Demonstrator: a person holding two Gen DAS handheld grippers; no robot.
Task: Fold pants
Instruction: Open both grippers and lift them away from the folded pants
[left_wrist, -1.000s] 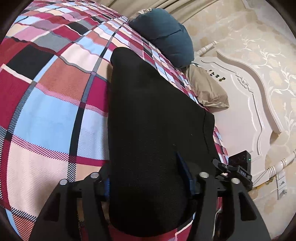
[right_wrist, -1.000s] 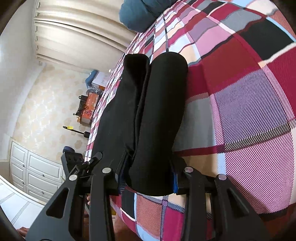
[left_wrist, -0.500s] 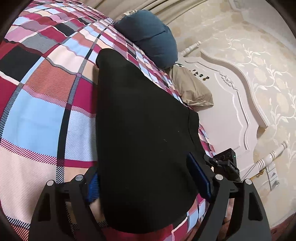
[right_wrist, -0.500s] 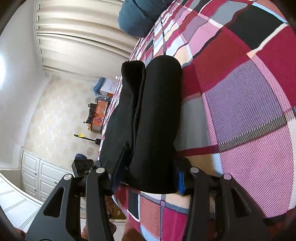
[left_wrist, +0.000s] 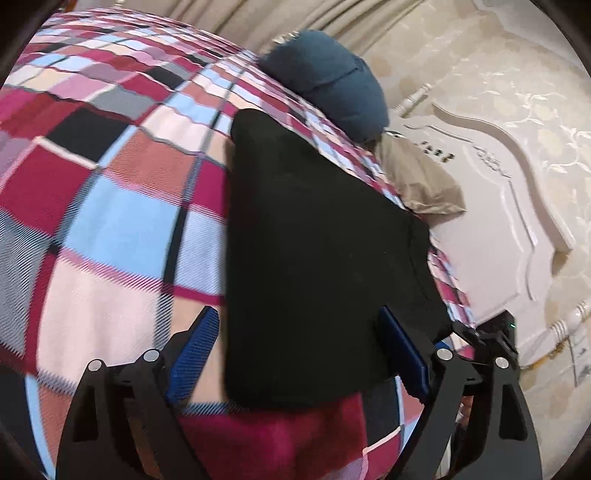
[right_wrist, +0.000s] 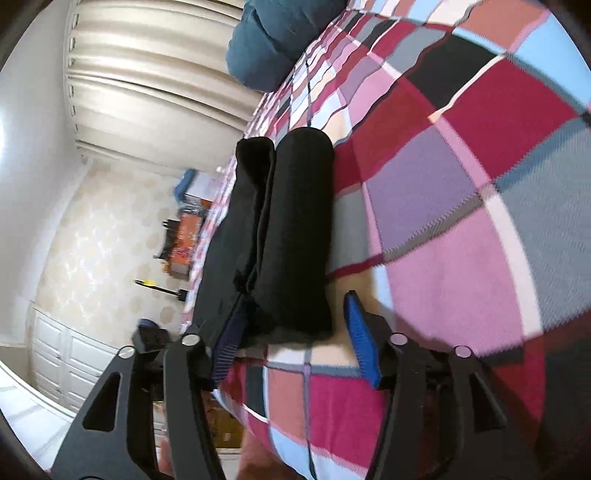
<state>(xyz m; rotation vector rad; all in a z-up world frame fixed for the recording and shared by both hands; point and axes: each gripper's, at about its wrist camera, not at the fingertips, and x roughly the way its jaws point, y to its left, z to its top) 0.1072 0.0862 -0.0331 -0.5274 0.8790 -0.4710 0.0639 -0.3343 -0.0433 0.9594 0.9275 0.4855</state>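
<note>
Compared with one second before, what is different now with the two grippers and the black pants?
Both grippers have just been opening: the left gripper and right gripper let go of the black pants, whose near end remains between the spread pads. The pants stayed folded on the plaid bedspread.

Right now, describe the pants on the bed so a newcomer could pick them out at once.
Start at the bed covered by a checked red, pink and blue blanket. The folded black fabric pants lie on it, short of the dark teal cushion and the tan pillow by the white carved headboard. They are the only plain black, flat item there.
</note>
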